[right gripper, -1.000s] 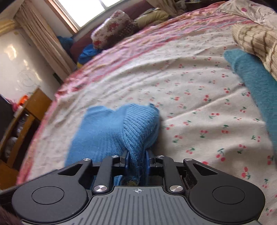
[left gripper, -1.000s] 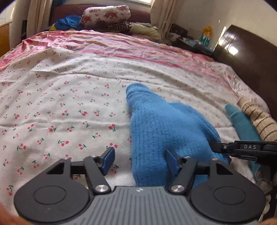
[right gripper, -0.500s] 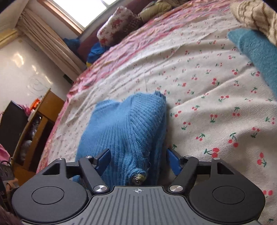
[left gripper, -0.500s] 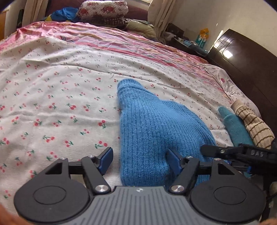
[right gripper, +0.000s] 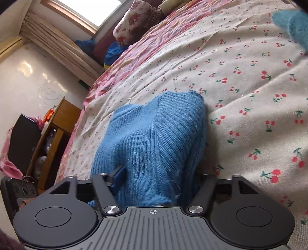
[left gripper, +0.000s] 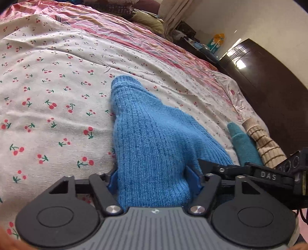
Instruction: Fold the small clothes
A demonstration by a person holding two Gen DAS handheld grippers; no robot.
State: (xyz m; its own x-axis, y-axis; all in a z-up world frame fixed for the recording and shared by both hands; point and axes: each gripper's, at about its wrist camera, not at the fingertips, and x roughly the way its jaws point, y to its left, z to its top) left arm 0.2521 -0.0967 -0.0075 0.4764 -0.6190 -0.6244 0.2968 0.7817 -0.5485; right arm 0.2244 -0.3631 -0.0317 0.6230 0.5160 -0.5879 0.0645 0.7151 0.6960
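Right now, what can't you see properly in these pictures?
- Right gripper: the blue knit covers its right fingertip in the right wrist view.
- Teal garment: cut off by that view's edge.
- Striped garment: the right gripper's body hides its near end in the left wrist view.

Cherry-print bedsheet (left gripper: pixel 48 86) spreads wide; bright window (right gripper: pixel 107 11) with curtains (right gripper: pixel 57 44); dark wardrobe (left gripper: pixel 269 86); wooden shelf (right gripper: pixel 55 134).
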